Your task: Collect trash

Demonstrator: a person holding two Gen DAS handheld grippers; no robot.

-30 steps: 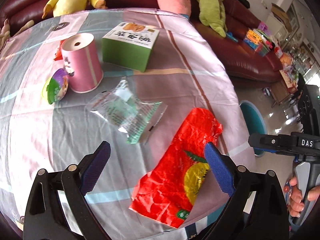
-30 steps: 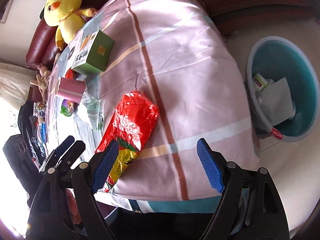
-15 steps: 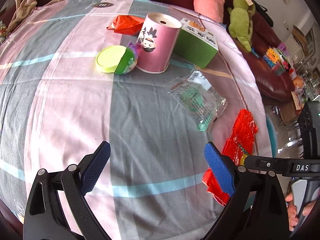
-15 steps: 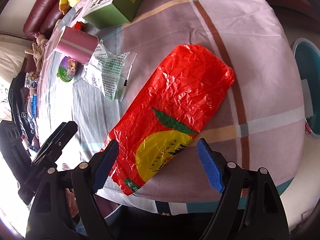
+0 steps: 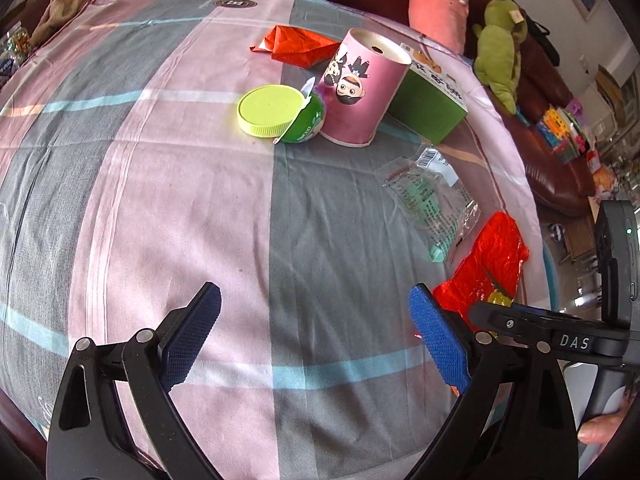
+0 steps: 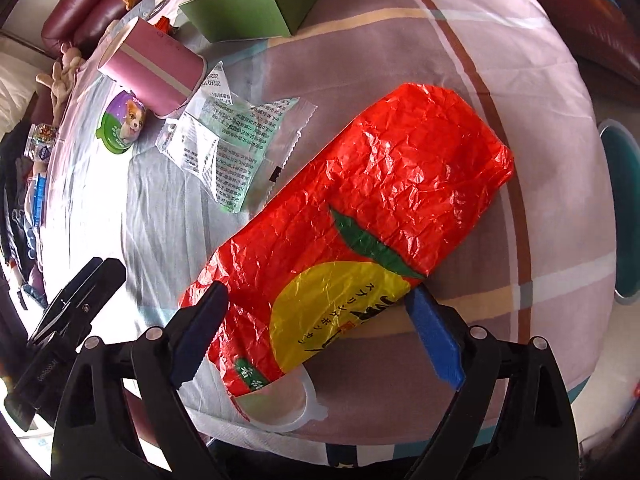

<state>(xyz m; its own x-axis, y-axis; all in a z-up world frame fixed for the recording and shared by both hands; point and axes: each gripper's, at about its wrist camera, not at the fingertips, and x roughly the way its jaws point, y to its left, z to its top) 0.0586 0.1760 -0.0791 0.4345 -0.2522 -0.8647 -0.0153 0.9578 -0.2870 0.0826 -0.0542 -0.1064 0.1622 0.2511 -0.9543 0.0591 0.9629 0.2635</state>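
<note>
A big crumpled red bag (image 6: pixel 380 208) with a yellow fruit print lies flat near the table's edge. My right gripper (image 6: pixel 316 300) hangs just over its near end, jaws opening, the bag between the fingers and the pads clear of it. A clear printed wrapper (image 6: pixel 236 148) lies beside the bag. A small red wrapper (image 5: pixel 296 46) sits behind the pink tube (image 5: pixel 360 92). My left gripper (image 5: pixel 314 296) is open over bare cloth, nothing between its fingers. The red bag (image 5: pixel 492 264) lies to its right.
A green box (image 6: pixel 256 4), the pink tube (image 6: pixel 156 68) and a green-lidded cup (image 5: pixel 280 114) stand on the striped cloth. A teal bin (image 6: pixel 620 216) is on the floor past the table's right edge. A white plastic piece (image 6: pixel 288 404) sticks out under the bag. Plush toys line the sofa.
My right gripper has come in over the red bag, which now fills its view. My left gripper has swung left off the bag to bare cloth.
</note>
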